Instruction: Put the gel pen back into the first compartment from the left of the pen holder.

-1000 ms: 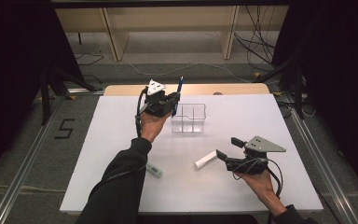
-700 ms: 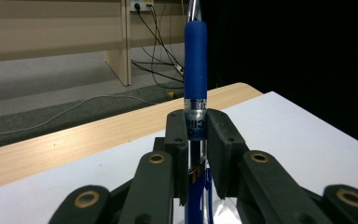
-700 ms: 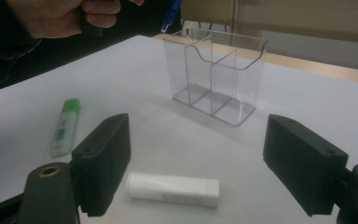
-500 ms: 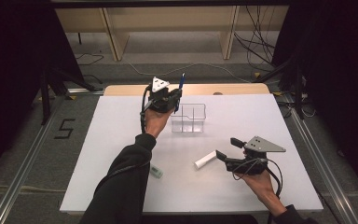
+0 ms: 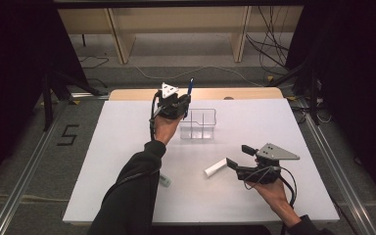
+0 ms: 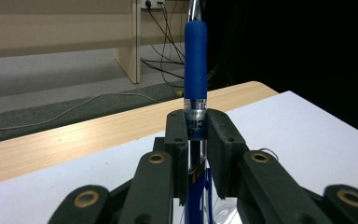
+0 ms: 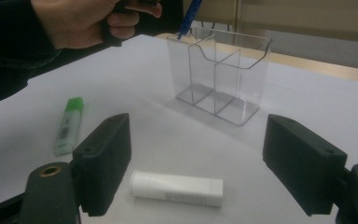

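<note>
A green highlighter [image 5: 165, 180] is lying on the white surface [image 5: 117, 147] at the left, untouched and partly hidden by the sleeve in the high view. Further in, a blue pen [image 6: 195, 70] is being held upright by the left gripper [image 5: 182, 104], whose fingers [image 6: 176, 140] are being pressed shut around its barrel. The pen is being kept over the left end of the clear organizer [image 5: 199, 124]; in the right gripper view its lower tip appears to be right at the rim of the nearest compartment, so this item is judged nearly placed but not yet released. All three compartments are seen holding nothing. To the right, a white tube [image 7: 176, 188] is lying on the surface just ahead of the right gripper [image 7: 205, 158], whose fingers [image 7: 103, 161] are being held wide apart on either side of it without touching. The highlighter and tube are judged to be left for sorting.
</note>
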{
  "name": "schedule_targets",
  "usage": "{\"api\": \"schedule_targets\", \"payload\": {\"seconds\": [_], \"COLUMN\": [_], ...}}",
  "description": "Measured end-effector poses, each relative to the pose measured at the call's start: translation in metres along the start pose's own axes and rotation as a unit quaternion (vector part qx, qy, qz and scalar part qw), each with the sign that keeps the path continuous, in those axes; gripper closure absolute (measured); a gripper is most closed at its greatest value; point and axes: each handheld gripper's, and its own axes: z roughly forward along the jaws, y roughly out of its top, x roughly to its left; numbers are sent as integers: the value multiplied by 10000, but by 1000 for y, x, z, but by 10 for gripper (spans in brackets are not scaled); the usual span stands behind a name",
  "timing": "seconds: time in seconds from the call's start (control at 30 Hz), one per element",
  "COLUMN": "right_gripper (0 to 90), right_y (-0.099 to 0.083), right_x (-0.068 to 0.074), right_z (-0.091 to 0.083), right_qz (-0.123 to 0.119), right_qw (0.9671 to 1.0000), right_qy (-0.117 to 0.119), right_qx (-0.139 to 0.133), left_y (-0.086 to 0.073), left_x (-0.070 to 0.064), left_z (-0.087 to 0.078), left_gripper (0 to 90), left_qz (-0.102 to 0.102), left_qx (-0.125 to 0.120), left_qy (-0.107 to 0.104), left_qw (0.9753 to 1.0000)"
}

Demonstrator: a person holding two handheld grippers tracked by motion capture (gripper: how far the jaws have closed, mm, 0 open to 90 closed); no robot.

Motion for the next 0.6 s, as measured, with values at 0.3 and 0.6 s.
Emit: {"api": "schedule_targets", "payload": {"seconds": [0.3, 0.6], "right_gripper": [245, 245], "right_y": [0, 0], "right_x": [1, 0], "right_z": [0, 0], "right_qz": [-14, -24], "right_qw": [10000, 10000], "right_qy": [-3, -2], "right_qx": [9, 17], "left_y": [-8, -13], "left_x": [2, 4], "left_z": [2, 2], "left_gripper": [786, 783], "left_qz": [-59, -108], "left_qx": [51, 95], "left_qy": [11, 13], "left_qw": [10000, 9999]}}
